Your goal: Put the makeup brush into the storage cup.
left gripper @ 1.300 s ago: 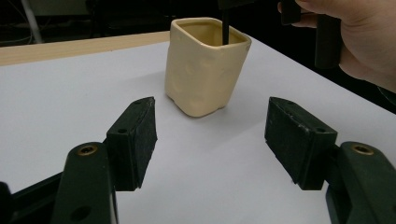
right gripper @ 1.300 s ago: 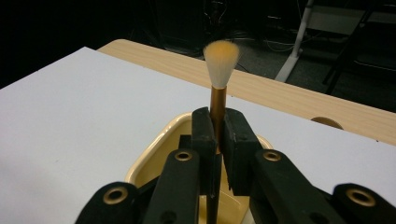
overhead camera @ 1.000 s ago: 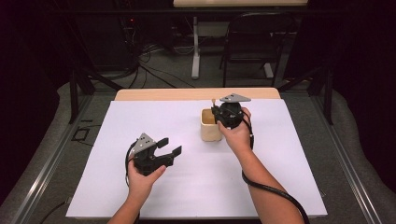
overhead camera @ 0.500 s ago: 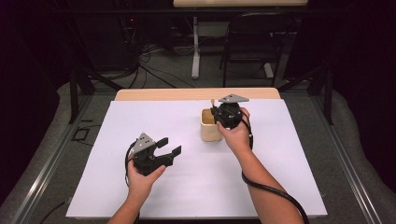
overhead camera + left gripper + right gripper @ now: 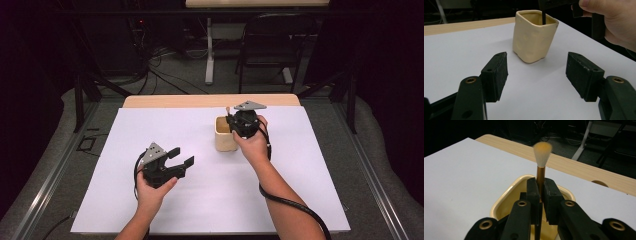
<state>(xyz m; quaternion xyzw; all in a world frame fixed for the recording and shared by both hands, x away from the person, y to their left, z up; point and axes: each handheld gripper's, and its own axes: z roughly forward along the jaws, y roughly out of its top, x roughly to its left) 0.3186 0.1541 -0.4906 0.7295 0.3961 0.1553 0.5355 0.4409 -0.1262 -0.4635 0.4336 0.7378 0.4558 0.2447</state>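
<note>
I see a white table cover (image 5: 150, 125) over a wooden table (image 5: 210, 100), a dark folding chair (image 5: 272, 45) at one o'clock, tangled floor cables (image 5: 160, 65) at eleven o'clock, a white desk leg (image 5: 209, 55) at twelve o'clock.

The left gripper (image 5: 536, 75) hangs low over the white sheet (image 5: 454, 52), its two black jaws spread wide with only bare paper between them. Straight beyond the gap stands a cream cup (image 5: 534, 36) with rounded corners and a dimpled wall, upright on the sheet and well clear of both jaws. A thin dark stick (image 5: 544, 17) drops into the cup's mouth from above. Up at the top right a hand (image 5: 614, 23) wraps the black body of the other gripper (image 5: 596, 22), just over the cup. A strip of bare wooden tabletop (image 5: 466, 25) shows past the sheet's far edge.
</note>
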